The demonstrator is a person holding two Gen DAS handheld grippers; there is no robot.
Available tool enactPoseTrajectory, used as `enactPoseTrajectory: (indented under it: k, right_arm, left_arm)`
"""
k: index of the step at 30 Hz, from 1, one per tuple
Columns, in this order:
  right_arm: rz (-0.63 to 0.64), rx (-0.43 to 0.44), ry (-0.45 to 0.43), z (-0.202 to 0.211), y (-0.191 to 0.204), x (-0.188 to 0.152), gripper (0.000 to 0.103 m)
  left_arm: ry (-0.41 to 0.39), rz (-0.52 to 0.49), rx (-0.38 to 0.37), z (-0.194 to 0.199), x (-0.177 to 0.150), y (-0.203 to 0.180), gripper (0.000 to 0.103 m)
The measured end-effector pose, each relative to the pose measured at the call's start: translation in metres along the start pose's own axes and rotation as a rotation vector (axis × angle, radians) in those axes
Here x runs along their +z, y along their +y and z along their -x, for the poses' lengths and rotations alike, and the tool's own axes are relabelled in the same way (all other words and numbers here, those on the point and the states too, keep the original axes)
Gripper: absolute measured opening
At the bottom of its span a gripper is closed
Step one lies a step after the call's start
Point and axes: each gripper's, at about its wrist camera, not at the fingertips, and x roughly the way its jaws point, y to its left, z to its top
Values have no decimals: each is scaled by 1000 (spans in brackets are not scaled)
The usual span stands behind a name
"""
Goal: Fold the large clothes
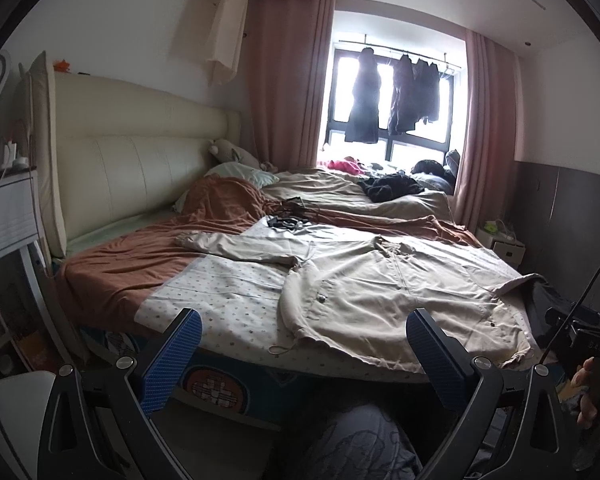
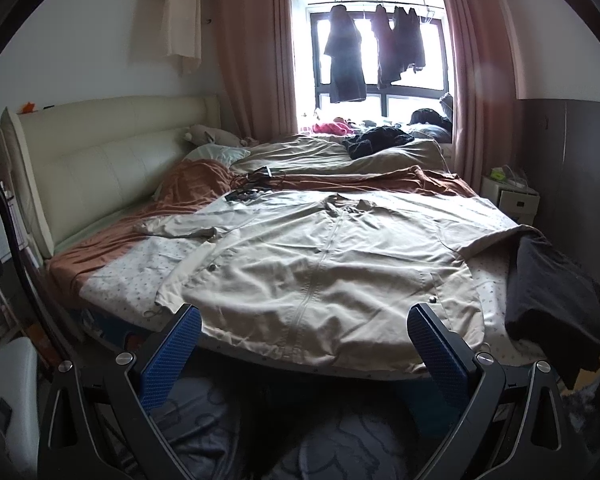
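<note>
A large beige zip-up jacket [image 1: 384, 292] lies spread flat, front up, on the dotted sheet [image 1: 228, 292] at the foot of the bed, its left sleeve stretched toward the headboard. It also shows in the right wrist view [image 2: 320, 264], hem toward me. My left gripper [image 1: 304, 320] is open and empty, held in front of the bed's edge, left of the jacket's hem. My right gripper [image 2: 304, 316] is open and empty, just short of the hem's middle. Both are apart from the cloth.
A black garment [image 2: 548, 296] hangs over the bed's right corner. A rust-brown blanket [image 1: 148, 256], a beige duvet [image 2: 312, 156], cables [image 1: 288, 222] and dark clothes [image 2: 380, 138] lie farther back. A white nightstand [image 2: 510, 196] stands right, a white dresser [image 1: 4, 216] left.
</note>
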Motion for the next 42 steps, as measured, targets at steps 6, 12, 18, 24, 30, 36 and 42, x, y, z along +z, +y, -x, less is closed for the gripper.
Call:
enactPoseTrajectory:
  k: [6,12,18,24,30,36,42]
  right_arm:
    - [-3,0,-7,2,-3,0,103]
    - [-21,-8,3,-1,-2,1,103]
    - [4,-6,-2,-4,15,12,103]
    - [6,22,16,-17,32,27,103]
    - [18,27,45,-37,51,45,103]
    - [-3,44,59,-59,63,69,103]
    - [24,61,58,-93,77,88,103]
  left_arm:
    - [7,2,-1,1,-3,0,102]
    - [6,-3,-9,1,-4,3,102]
    - [14,-1,-3,-5,-2,13,102]
    - [9,-2,23,-13,4,30,102]
    - [26,8,40,-25,9,51,102]
    - [42,58,50,-38,16,76,102]
    - [74,80,90,-57,17,90,102]
